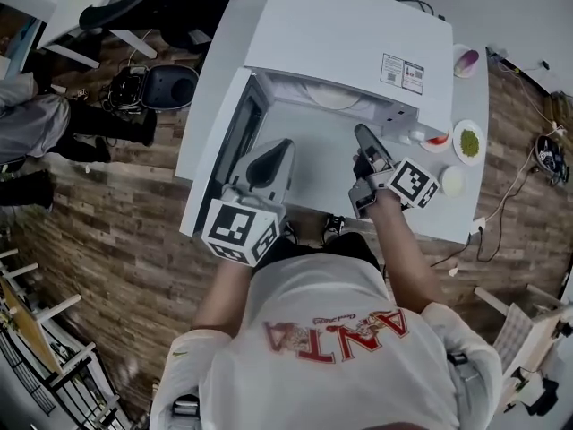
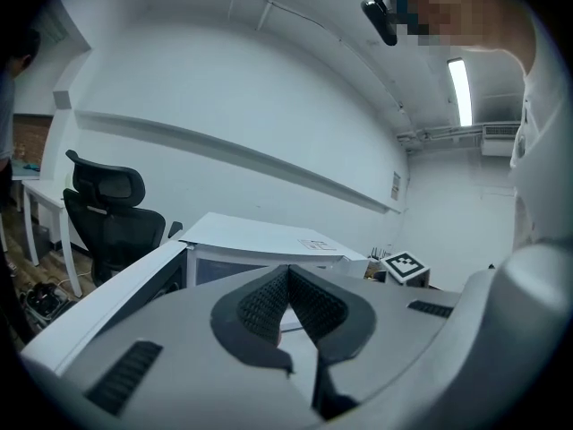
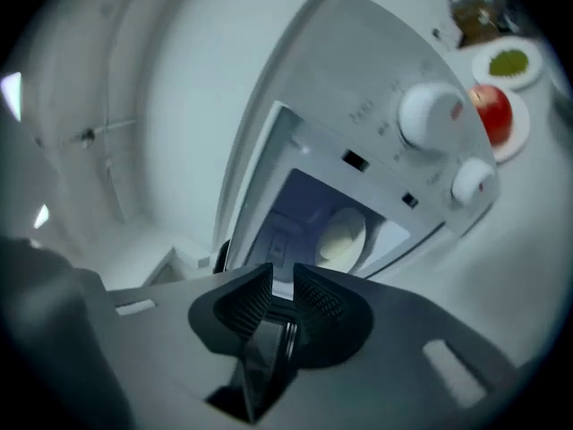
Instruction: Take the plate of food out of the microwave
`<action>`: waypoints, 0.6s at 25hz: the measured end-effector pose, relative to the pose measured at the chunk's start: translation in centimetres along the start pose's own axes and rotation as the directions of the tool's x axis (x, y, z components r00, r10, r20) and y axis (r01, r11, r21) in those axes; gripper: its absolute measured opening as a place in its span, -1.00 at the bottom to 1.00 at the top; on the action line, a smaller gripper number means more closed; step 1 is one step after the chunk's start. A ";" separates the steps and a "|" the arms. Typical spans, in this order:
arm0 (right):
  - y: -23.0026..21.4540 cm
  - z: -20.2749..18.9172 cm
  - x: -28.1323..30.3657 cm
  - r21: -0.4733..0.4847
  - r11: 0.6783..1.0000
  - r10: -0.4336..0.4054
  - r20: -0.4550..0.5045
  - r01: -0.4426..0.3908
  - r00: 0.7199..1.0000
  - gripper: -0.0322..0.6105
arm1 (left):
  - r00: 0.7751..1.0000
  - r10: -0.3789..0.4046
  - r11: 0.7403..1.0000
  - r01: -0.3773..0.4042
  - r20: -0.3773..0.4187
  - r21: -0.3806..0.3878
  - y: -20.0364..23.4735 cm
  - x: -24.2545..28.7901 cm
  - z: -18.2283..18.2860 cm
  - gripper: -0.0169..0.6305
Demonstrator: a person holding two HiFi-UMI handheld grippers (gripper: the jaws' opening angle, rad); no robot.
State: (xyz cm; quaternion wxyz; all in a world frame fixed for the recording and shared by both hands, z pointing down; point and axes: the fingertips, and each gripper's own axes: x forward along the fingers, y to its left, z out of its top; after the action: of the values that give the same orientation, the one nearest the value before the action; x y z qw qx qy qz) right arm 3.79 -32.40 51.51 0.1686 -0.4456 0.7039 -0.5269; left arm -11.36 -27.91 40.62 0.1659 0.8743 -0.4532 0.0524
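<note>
The white microwave (image 1: pixel 349 34) stands on a white table with its door (image 1: pixel 219 146) swung open to the left. Inside, a white plate (image 1: pixel 336 99) lies at the back of the cavity; the right gripper view shows this plate (image 3: pixel 343 237) through the opening. My left gripper (image 1: pixel 283 145) hovers in front of the cavity's left half, its jaws closed together and empty (image 2: pixel 288 274). My right gripper (image 1: pixel 363 133) points into the cavity's right half, short of the plate. Its jaws (image 3: pixel 284 280) stand a narrow gap apart with nothing between them.
Right of the microwave, on the table, sit a small plate of green food (image 1: pixel 468 140), a red fruit on a dish (image 3: pixel 491 113) and a bowl (image 1: pixel 466 61). Two white knobs (image 3: pixel 430 115) are on the front panel. An office chair (image 1: pixel 134 7) and a person's legs (image 1: pixel 36 124) are at the left.
</note>
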 end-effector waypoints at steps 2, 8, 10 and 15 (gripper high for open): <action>-1.5 0.1 1.4 0.129 0.992 0.002 0.039 -0.007 0.999 -0.73 | 1.000 -0.003 1.000 0.003 -0.011 0.003 0.3 0.1 -0.5 -0.92; -6.4 -0.1 4.8 0.352 0.935 -0.099 0.125 0.049 0.987 -0.73 | 0.999 -0.017 1.000 0.017 -0.049 -0.003 0.8 0.5 -1.8 -0.92; -7.9 -0.5 5.5 0.399 0.914 -0.137 0.131 0.074 0.982 -0.73 | 0.997 -0.028 1.000 0.028 -0.065 -0.010 0.8 0.7 -2.2 -0.92; -9.8 -1.0 7.6 0.438 0.892 -0.190 0.138 0.112 0.972 -0.73 | 0.995 -0.046 0.999 0.044 -0.092 -0.021 0.7 1.3 -3.0 -0.92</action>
State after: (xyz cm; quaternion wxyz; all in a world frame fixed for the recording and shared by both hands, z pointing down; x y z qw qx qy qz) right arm 3.33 -38.35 62.44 0.2824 -0.4964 0.5167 -0.6379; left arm -11.06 -28.25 43.96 0.1961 0.8793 -0.4256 0.0850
